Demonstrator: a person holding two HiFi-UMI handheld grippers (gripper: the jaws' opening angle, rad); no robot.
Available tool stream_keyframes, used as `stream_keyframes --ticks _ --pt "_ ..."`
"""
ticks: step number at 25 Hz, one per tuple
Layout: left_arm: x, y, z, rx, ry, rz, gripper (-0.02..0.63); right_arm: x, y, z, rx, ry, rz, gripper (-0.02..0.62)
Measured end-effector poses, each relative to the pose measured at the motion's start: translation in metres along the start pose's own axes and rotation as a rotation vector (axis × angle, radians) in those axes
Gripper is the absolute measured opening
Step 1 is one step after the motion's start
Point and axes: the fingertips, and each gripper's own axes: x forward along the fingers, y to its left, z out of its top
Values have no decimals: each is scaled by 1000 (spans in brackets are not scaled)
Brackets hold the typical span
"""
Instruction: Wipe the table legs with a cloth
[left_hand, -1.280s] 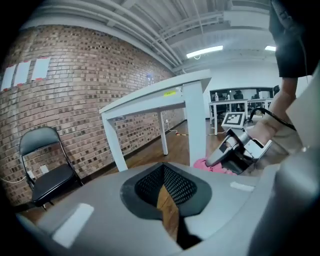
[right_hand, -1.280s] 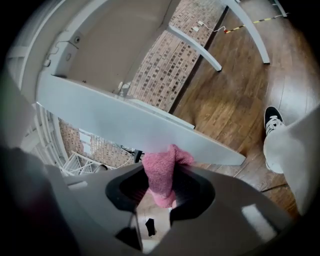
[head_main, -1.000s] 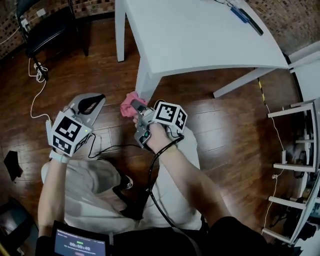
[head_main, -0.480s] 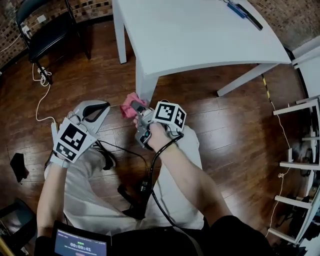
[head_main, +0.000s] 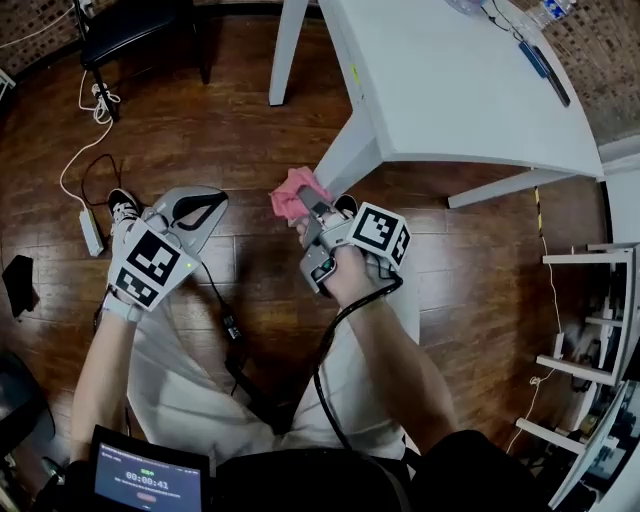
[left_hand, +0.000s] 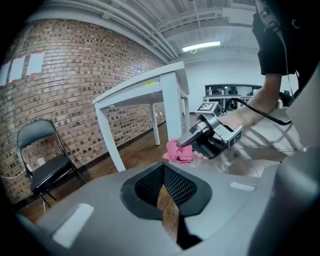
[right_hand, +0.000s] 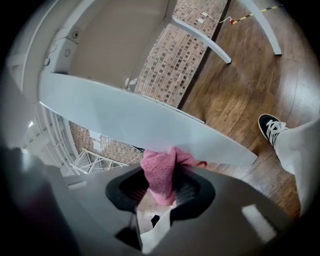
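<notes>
- left gripper (head_main: 205, 203): jaws together with nothing between them; it hangs over the wooden floor (head_main: 250, 110) to the left of the near table leg (head_main: 348, 158), well apart from it, and plays no part in the wipe as things stand
- right gripper (head_main: 312, 208): clamped on the pink cloth (head_main: 292, 192); it sits just in front of the near table leg, pointing at the low end, and is by far the nearer of the two hands to that leg
- pink cloth: a bunched wad that pokes out past the right gripper's tips; in the right gripper view its top touches the near table leg's face; in the left gripper view it sits low on that leg, close to the foot
- near table leg: its long axis runs from the corner of the white tabletop (head_main: 450, 90) down to the floor; in the right gripper view it crosses as a long white bar lying across the line the jaws point along; most of its length lies above the cloth, so I judge the coming stroke should slide upward along the bar, sideways to the gripper's pointing, with the wad kept pressed on
- back leg (head_main: 285, 50) and side leg (head_main: 500, 187): both stand beyond the near table leg, well apart from the cloth
- black chair (head_main: 130, 25): farther off, behind and to the left of the near table leg
</notes>
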Motion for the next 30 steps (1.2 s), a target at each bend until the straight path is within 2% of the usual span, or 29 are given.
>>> stream_keyframes --ticks 3,9,12,17,24,30 --pt "-2 18 -27 -45 -2 16 2 6 6 -1 -12 -25 -30 114" --pt "13 44 -47 -38 -36 26 2 5 25 3 -46 -104 -40 114" --pt "22 48 -45 -23 -63 11 2 4 38 4 -48 -149 -33 114" --pt "35 57 -33 30 -87 -43 2 -11 72 13 -92 -289 -30 114" --pt "41 108 -16 57 -123 -63 2 -35 125 31 -110 -430 -5 114" --pt "45 138 -17 103 -129 -134 2 -38 142 42 -106 -534 -48 114"
